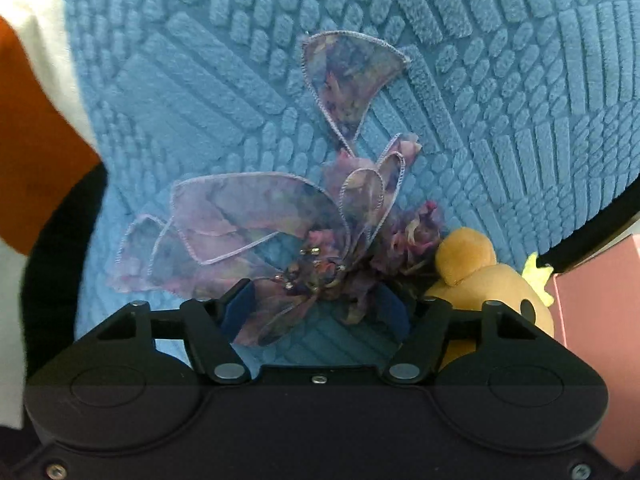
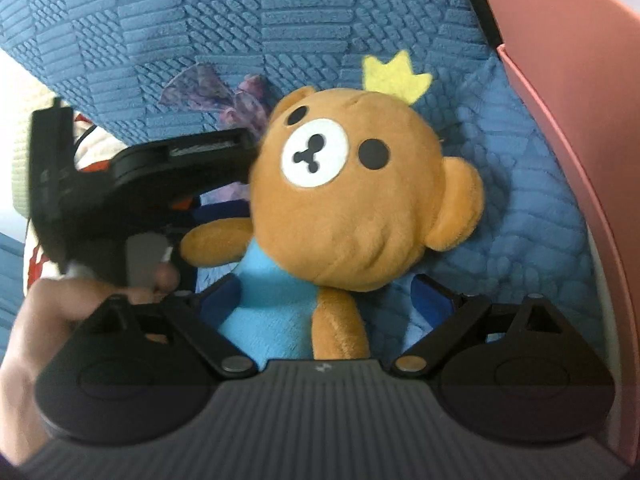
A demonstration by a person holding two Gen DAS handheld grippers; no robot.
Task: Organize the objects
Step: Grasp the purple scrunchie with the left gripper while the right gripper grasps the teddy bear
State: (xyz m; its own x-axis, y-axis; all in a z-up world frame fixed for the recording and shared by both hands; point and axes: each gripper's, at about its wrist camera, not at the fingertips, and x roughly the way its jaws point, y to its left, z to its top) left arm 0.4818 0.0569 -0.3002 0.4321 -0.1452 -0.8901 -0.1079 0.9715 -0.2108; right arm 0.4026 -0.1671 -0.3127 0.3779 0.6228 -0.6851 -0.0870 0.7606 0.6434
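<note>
**Ribbon bow and plush bear between spread jaws**

Blue-padded fingers of the left gripper (image 1: 316,308) stand apart, released, with a sheer purple ribbon bow (image 1: 280,236) lying between and just ahead of them. Its gauzy loops have stitched lilac edges and a mottled floral print; a knot of small beads sits at the gathered centre, and one fan-shaped tail rises above the rest. Whether the pads touch the fabric cannot be told. The bow rests on a blue bedspread (image 1: 200,100), a plush cloth embossed with raised bars and oval studs in a patchwork pattern. Just right of the bow sits a tan plush bear (image 1: 464,256), and beyond it the wall of a pink box (image 1: 600,340).

On the other side, the right gripper (image 2: 326,298) is likewise spread wide, its dark blue pads flanking the bear's (image 2: 344,184) light blue torso without clamping it. The bear is soft and short-piled, with a round head, white muzzle, black disc eyes and a yellow felt crown. It lies on the bedspread (image 2: 240,20), close to the smooth pink box (image 2: 580,100). The left gripper's black body (image 2: 160,172) reaches in beside the bear's head, with the bow (image 2: 216,92) partly visible behind.
</note>
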